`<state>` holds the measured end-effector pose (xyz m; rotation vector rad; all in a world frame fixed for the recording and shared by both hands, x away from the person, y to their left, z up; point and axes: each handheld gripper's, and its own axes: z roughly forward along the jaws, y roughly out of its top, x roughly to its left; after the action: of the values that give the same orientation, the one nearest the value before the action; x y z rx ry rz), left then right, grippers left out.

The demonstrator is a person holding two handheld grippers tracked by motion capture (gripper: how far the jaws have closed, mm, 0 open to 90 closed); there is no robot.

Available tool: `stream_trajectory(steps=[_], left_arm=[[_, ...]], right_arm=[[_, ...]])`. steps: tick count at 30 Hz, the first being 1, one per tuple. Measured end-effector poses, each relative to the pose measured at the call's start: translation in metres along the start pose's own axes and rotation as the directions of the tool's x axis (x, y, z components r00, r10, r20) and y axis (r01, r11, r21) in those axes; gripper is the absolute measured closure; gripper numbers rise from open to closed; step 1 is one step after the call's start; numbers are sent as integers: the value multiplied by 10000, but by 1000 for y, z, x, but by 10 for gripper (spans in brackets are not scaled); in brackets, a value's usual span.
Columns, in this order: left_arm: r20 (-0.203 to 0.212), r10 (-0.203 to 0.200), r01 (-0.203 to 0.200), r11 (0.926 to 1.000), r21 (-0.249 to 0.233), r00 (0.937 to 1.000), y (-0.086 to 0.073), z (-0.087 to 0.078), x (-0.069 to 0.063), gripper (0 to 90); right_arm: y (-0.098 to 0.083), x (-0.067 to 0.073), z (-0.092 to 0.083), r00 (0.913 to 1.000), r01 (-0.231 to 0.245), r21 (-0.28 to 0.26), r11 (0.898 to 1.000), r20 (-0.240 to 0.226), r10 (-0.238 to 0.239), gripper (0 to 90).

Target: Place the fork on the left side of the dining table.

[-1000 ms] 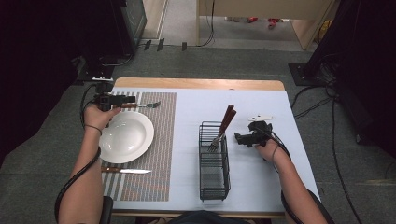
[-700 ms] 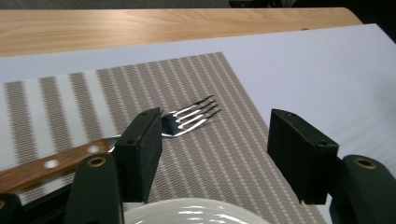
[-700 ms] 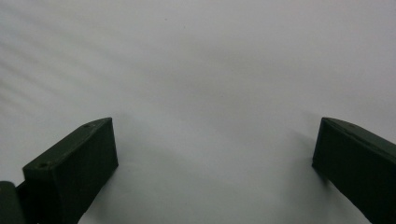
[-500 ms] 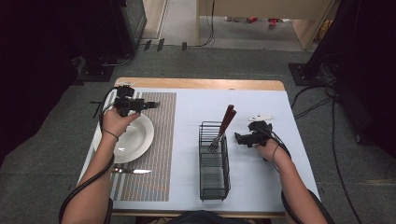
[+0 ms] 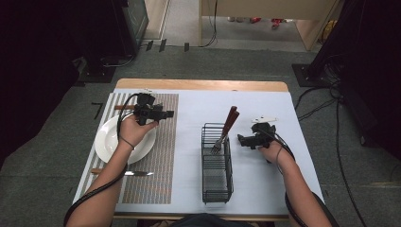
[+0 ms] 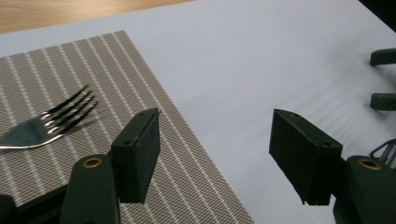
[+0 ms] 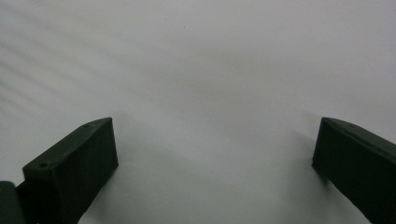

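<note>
My left gripper [image 5: 169, 114] [image 6: 215, 122] hovers over the back right part of the striped placemat [image 5: 156, 165], just beyond the white plate [image 5: 108, 142]. Its jaws stand open with nothing between them. A fork lies on the mat behind it; its brown handle [image 5: 120, 107] shows in the high view and its tines [image 6: 60, 116] in the left gripper view. My right gripper [image 5: 239, 140] [image 7: 212, 126] rests open over the bare white table [image 7: 201, 56], pointing at the black wire basket [image 5: 216, 182]. A brown-handled fork [image 5: 229, 124] leans in that basket.
A knife [image 5: 128, 173] lies across the placemat's near end, in front of the plate. Wood shows along the table's far edge [image 5: 203, 85]. Cables trail on the floor to the right [image 5: 326, 101].
My left hand has moved right along the back of the placemat, from its far left corner to its right edge, passing over the fork. The right hand has stayed put.
</note>
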<state>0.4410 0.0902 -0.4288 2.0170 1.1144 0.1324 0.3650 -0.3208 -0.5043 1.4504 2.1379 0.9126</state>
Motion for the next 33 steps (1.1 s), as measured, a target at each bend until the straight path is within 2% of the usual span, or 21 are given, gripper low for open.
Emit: stream_trajectory(steps=[7,10,14,16,18,21,26,33], left_arm=[[399,245,-254,9994,220,9989,-3,18,-24,313],[666,437,-461,9984,338,9968,-5,25,-35,286],[754,797,-836,9952,504,9940,-8,34,-48,275],[936,394,-453,9971,618,9948,-9,39,-53,274],[921,7,-69,9977,671,9957,-10,44,-56,272],[757,-66,-1,9961,877,9971,-13,52,-60,268],[776,371,-467,9909,1261,9963,-21,64,-67,269],[836,488,-607,9873,1467,9953,-25,72,-70,269]], right_arm=[[0,0,0,10000,-1,-12,10000,-2,1,0],[0,0,0,10000,-4,-11,10000,-1,4,0],[0,0,0,10000,5,-17,10000,-1,-5,0],[0,0,0,10000,10,-19,10000,0,-10,0],[0,0,0,10000,-4,-12,10000,-1,4,0],[0,0,0,10000,-3,-10,10000,1,3,0],[0,0,0,10000,-1,-10,10000,-1,1,0],[0,0,0,10000,-7,-6,10000,0,7,0]])
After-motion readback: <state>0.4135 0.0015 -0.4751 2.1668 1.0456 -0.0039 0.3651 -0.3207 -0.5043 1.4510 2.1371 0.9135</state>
